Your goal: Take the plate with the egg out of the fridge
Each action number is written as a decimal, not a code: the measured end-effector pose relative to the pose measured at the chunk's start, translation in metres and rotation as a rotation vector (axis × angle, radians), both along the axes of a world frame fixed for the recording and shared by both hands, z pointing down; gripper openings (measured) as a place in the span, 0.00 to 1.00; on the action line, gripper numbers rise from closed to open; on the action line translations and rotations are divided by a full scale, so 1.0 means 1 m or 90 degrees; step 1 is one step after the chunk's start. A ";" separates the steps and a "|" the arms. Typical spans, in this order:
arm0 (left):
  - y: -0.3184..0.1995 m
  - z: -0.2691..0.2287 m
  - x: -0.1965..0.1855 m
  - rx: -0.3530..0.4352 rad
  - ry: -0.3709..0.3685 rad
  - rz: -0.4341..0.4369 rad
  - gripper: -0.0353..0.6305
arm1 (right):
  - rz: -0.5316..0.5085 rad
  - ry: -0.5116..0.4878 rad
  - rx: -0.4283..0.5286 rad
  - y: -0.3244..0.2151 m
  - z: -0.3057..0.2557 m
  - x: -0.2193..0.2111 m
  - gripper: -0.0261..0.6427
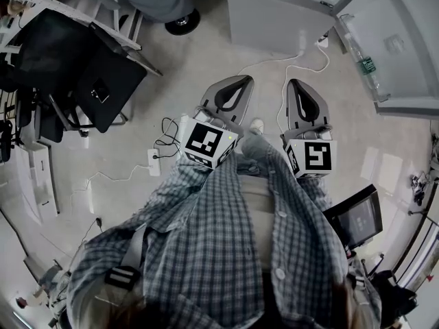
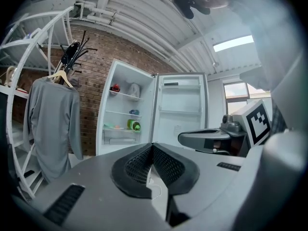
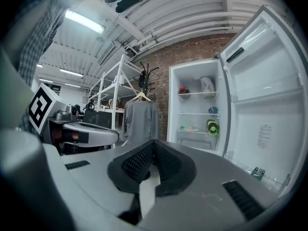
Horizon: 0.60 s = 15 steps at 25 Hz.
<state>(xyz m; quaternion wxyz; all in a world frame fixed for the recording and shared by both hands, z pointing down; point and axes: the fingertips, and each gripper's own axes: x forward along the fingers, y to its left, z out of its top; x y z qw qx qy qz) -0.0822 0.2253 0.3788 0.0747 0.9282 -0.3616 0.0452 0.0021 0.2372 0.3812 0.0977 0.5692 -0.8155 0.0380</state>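
The white fridge stands open a few steps ahead, its door swung to the right. A pale plate with something small and orange on it lies on a lower shelf, beside a green container. The right gripper view shows the same plate and fridge. My left gripper is shut with nothing between its jaws. My right gripper is shut and empty too. In the head view both grippers, left and right, are held side by side at waist height, well short of the fridge.
A grey garment hangs on a coat rack left of the fridge. White shelving stands further left. On the floor lie cables and a power strip. A black chair stands at the left. A bottle sits in the fridge door.
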 end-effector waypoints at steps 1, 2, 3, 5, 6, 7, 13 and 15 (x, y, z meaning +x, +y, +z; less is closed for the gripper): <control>-0.005 -0.001 0.004 0.001 -0.001 -0.003 0.06 | -0.002 -0.004 0.003 -0.006 -0.001 0.005 0.05; -0.009 -0.002 0.007 0.002 -0.002 -0.006 0.06 | -0.004 -0.005 0.003 -0.011 -0.002 0.008 0.05; -0.013 -0.003 0.011 0.003 -0.003 -0.010 0.06 | -0.008 -0.004 0.000 -0.016 -0.002 0.012 0.05; -0.022 -0.005 0.017 0.005 -0.004 -0.018 0.06 | -0.016 0.000 -0.001 -0.025 -0.004 0.019 0.05; -0.027 -0.005 0.021 0.005 -0.004 -0.022 0.06 | -0.021 0.003 -0.002 -0.029 -0.004 0.022 0.05; -0.032 -0.006 0.026 0.007 -0.003 -0.026 0.06 | -0.025 0.005 -0.003 -0.034 -0.004 0.026 0.05; -0.051 -0.004 0.045 0.002 -0.008 -0.044 0.06 | -0.026 -0.017 0.012 -0.053 -0.006 0.047 0.05; -0.057 -0.005 0.053 0.003 -0.010 -0.047 0.06 | -0.023 -0.019 0.004 -0.059 -0.003 0.057 0.05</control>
